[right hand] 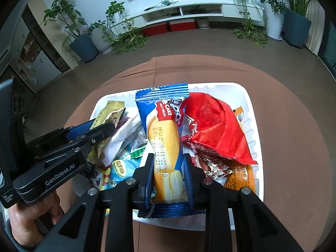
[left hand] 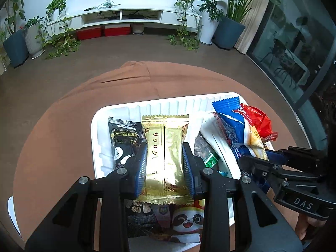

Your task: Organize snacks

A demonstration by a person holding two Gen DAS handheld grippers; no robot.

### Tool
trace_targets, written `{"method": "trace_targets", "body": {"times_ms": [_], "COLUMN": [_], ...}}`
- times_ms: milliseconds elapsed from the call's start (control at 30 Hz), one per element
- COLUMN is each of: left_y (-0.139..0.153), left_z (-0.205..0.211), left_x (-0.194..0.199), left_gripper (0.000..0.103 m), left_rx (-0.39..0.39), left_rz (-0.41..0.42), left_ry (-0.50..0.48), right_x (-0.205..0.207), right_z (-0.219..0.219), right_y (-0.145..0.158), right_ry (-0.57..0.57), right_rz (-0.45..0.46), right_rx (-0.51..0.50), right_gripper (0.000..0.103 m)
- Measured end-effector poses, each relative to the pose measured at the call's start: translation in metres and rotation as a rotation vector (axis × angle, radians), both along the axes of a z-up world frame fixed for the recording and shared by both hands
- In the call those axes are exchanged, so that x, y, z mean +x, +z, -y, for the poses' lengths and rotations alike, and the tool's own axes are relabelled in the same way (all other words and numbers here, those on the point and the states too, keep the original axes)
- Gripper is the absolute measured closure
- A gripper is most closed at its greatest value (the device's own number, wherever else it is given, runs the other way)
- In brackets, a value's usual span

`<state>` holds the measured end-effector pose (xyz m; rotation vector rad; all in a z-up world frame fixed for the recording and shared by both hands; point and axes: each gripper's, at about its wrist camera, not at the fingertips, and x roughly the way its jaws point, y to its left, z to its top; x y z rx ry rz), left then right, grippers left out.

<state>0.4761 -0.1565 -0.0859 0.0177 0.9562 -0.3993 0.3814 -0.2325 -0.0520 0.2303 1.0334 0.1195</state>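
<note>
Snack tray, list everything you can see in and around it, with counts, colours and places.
tray: one, white, on the brown cloth
brown cloth: one, covering the round table
gold packet: one, between the left gripper's fingers, over the tray's left part
black packet: one, tray's left side
blue cake packet: one, in the right gripper
red packet: one, tray's right side
orange packet: one, under the red one
panda packet: one, near edge
left gripper: black, blue pads
right gripper: the same

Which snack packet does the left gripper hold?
The gold packet with Japanese writing. The left gripper is shut on its two sides. The blue cake packet is in the right gripper; the other packets lie loose in the white tray.
</note>
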Motion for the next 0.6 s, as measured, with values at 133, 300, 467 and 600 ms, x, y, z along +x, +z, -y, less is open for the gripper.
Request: {"method": "trace_targets", "body": {"times_ms": [133, 300, 467, 600], "left_y": [-0.006, -0.006, -0.004, -0.001], "left_z": [0.000, -0.001, -0.003, -0.005], "left_x": [0.004, 0.004, 0.002, -0.007], "left_gripper": [0.072, 0.065, 0.056, 0.052], "left_rx": [-0.002, 0.003, 0.007, 0.010], "left_rz": [0.001, 0.004, 0.017, 0.028], "left_ry": [0.005, 0.010, 0.010, 0.011], "right_x": [0.002, 0.003, 0.001, -0.006], "right_z": [0.001, 0.004, 0.002, 0.001], "right_y": [-0.002, -0.008, -0.007, -0.005], "right_ry": [-0.008, -0.018, -0.018, -0.019], "right_rz": [-0.008, -0.021, -0.017, -0.007], "right_rx": [-0.009, -0.006, -0.012, -0.013], "right_gripper": [0.074, 0.072, 0.072, 0.069]}}
